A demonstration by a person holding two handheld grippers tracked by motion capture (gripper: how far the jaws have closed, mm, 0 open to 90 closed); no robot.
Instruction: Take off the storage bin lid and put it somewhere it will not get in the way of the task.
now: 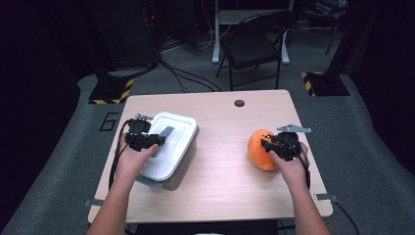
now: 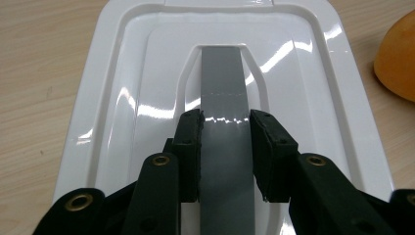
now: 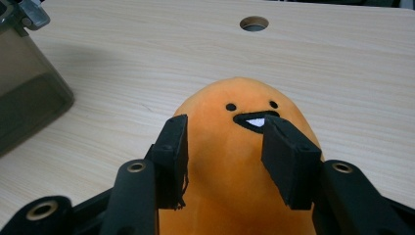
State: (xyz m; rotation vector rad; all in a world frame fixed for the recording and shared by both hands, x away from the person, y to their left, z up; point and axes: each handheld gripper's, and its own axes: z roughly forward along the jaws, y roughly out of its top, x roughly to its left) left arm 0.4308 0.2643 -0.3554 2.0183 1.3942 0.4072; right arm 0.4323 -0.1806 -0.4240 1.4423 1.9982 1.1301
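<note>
The left tongs (image 2: 225, 132) clamp the grey handle (image 2: 222, 88) running along the long axis of the white lid (image 2: 122, 98) on the box (image 1: 183, 164), which sits at the table's (image 1: 225, 166) left side, its length slanting from the near-left edge toward the far middle. The right tongs (image 3: 225, 142) squeeze the orange plush toy (image 3: 235, 166) at the right side of the table, well apart from the box; the toy's rounded end with the face points away from the person toward the table hole (image 3: 254, 23)

Dark room, lit table (image 1: 220, 161), lid (image 2: 147, 73) glare
</note>
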